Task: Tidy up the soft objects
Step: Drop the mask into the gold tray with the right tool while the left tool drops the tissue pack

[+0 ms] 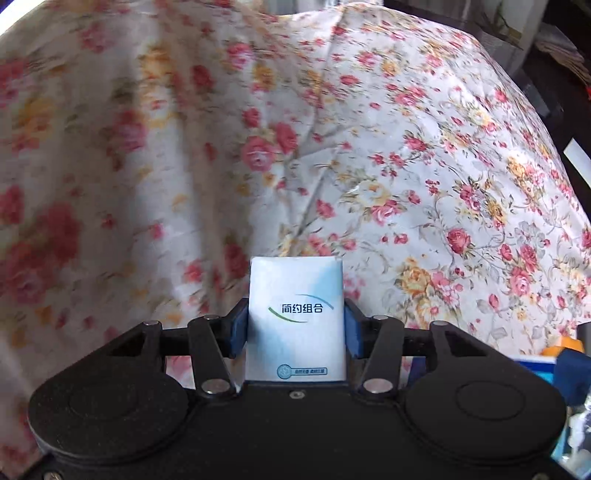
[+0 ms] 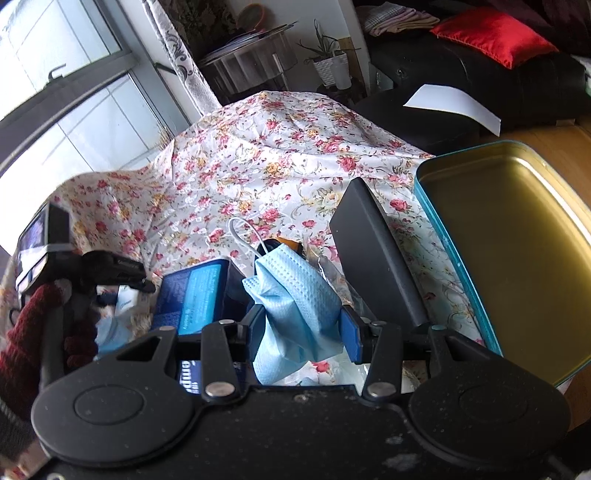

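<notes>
In the left wrist view a white and pale-blue tissue packet (image 1: 295,317) with green and blue printing stands upright between the blue pads, and my left gripper (image 1: 295,326) is shut on it above the floral cloth (image 1: 406,166). In the right wrist view my right gripper (image 2: 303,328) is shut on a crumpled light-blue face mask (image 2: 291,306), its white ear loop (image 2: 243,236) sticking up. The left gripper (image 2: 122,273) shows at the left edge of that view, held by a hand in a dark red knitted glove (image 2: 33,317).
A gold tin with a teal rim (image 2: 517,258) lies at the right on the floral cloth (image 2: 277,166). A dark flat lid (image 2: 376,251) leans beside it. A blue packet (image 2: 195,295) lies in front of the right gripper. A black sofa with a red cushion (image 2: 495,33) stands behind.
</notes>
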Motion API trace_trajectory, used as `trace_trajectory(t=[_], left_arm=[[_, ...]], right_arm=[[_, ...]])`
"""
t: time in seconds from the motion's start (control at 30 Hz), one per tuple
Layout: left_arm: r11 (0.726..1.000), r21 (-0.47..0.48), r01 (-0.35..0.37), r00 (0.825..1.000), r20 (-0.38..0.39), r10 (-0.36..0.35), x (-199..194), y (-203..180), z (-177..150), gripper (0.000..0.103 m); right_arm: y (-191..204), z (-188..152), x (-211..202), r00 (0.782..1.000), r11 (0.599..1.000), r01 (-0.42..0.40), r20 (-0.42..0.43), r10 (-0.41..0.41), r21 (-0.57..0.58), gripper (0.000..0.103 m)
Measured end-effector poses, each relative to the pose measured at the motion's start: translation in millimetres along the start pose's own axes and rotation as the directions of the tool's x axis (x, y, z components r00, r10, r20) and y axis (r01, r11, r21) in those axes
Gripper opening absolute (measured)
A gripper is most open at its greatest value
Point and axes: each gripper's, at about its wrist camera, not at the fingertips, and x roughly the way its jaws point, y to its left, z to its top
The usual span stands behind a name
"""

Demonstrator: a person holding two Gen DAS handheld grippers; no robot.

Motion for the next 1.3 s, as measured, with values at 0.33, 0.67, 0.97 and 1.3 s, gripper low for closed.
trace_trajectory(t=[0.33,0.67,0.97,1.3], left_arm=[[0.997,0.050,0.064,0.998,0.025,-0.065,-81,-28,-29,0.050],[0.955,0.236,0.178,0.962,0.161,-0.219,-160,-99,-51,0.050],[0.890,0.317,0.328,0.915,0.127,-0.382,-182,-164,-72,0.050],[0.819,0.393,0.419,0.879,0.052,-0.474,-174,-257,-101,0.050]], right_arm=[[-6,3,-20,0.998,0.998,-0.050,0.043,0.049,0.037,0.044],[-58,19,-54,0.991,0.982,-0.021,0.137,-0.005,0.186,0.044],[-110,33,-81,0.972,0.950,0.086,0.185,-0.146,0.301,0.044],[-171,61,-104,0.922,0.895,0.270,0.171,-0.346,0.354,0.044]])
